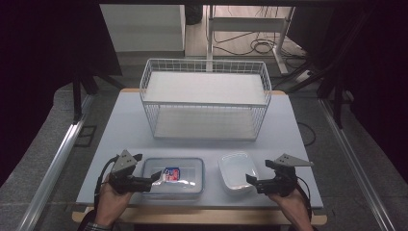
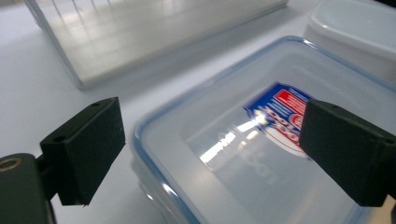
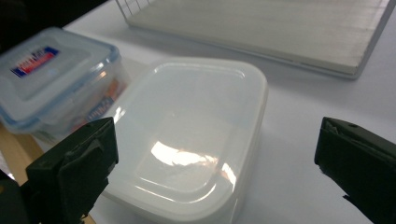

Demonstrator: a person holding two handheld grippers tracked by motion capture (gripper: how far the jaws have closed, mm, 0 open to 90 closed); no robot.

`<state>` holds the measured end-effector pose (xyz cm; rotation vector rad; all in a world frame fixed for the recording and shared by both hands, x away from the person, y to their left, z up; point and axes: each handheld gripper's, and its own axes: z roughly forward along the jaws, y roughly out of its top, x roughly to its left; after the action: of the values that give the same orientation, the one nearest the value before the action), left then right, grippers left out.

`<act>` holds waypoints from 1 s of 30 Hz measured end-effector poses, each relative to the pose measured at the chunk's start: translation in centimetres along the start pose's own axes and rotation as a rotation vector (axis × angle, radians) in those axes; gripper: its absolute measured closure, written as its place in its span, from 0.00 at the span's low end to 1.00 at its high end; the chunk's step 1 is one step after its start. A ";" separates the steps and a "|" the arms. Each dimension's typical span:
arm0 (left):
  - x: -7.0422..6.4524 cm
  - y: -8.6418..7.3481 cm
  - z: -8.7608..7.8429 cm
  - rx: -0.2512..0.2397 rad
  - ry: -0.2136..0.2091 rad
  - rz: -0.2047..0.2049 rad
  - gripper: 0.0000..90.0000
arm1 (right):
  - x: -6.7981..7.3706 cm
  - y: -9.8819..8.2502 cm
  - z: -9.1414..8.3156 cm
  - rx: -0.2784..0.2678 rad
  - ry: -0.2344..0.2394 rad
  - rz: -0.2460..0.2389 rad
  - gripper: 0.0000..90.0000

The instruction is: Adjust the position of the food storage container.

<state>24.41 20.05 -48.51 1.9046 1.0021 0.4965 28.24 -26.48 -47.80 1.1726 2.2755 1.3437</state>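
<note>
Left tool (image 1: 153, 177), black, matte, blocky pads, carried in the person's left hand (image 1: 111, 201) at the near left of the bench (image 1: 120, 125); jaws stand apart and grip nothing, one pad over the left end of the clear container (image 1: 174, 178), the other just outside that end. Clear container: rectangular, rounded corners, glossy transparent plastic, blue seal line round the rim of its lid, a red, white and blue label (image 2: 280, 112) on the lid; it lies flat on the near bench, left of centre. White container (image 1: 236, 172): smaller, rounded rectangle, milky translucent plastic with a smooth shiny lid that is raised in the middle; it stands just beside the clear container on its right, a narrow gap between them. Right tool (image 1: 250, 180), same black make with a grey three-cornered plate on top, carried in the person's right hand (image 1: 294, 204) at the near right; jaws wide apart, empty, levelled at the near right corner of the white container without touching it. Wire basket (image 1: 204, 98): white-coated grid, rectangular, open top, pale flat liners on two levels; it sits at the middle of the bench, beyond both containers. Bench: pale grey, matt, smooth top with a light wooden edge at the near side.
</note>
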 end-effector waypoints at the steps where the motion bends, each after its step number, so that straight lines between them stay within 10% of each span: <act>1: 0.0 0.0 0.0 0.004 -0.008 -0.002 0.08 | 0.0 -0.1 0.1 0.009 -0.007 -0.006 0.00; 30: 0.4 -0.4 0.1 0.014 0.026 -0.010 0.05 | 0.9 0.7 0.9 0.092 -0.057 -0.019 0.16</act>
<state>24.53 20.39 -48.92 1.9088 1.0342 0.5108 28.54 -25.10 -47.61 1.1994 2.3246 1.1946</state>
